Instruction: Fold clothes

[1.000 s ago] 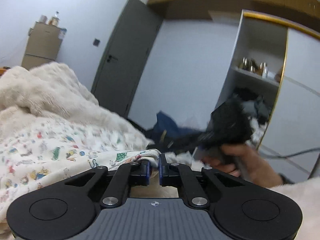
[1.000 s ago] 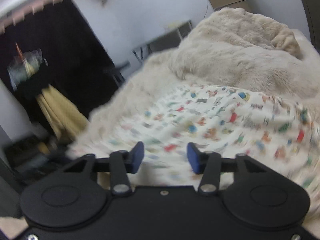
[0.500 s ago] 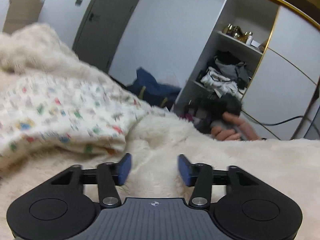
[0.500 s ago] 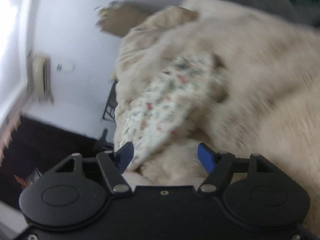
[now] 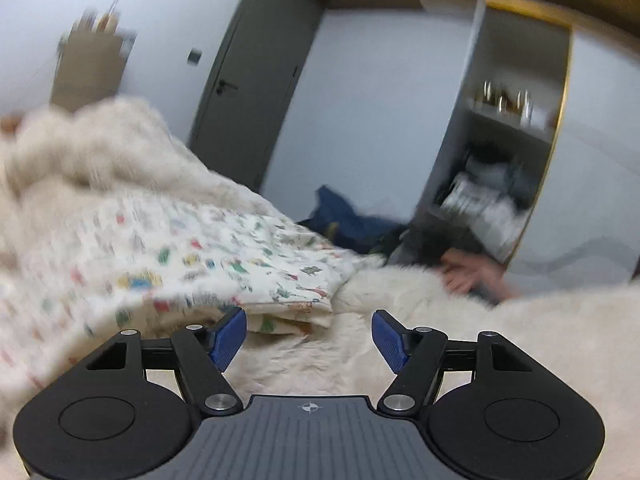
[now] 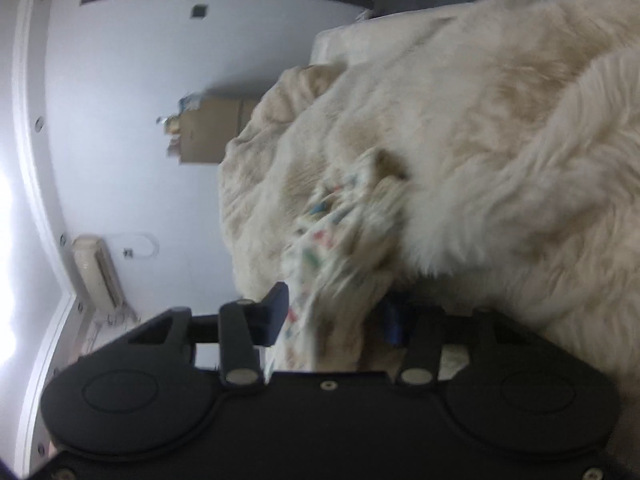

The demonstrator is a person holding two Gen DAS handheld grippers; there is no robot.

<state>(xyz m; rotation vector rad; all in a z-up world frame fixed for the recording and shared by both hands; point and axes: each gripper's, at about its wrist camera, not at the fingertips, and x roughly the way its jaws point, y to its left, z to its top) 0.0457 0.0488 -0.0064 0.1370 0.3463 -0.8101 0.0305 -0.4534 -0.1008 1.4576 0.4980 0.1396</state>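
Right gripper (image 6: 334, 318) closing on a bunched edge of printed cloth

The view is rolled on its side — a wall air conditioner (image 6: 98, 272) lies sideways at the left and a tan cabinet (image 6: 212, 130) hangs against the pale wall. A printed garment (image 6: 336, 248), white with small coloured figures, runs down between the blue-padded fingers (image 6: 276, 312); its lower fold sits between the jaws, though blur hides whether the pads press it. The fluffy cream blanket (image 6: 500, 140) fills the right side — the garment lies on it.
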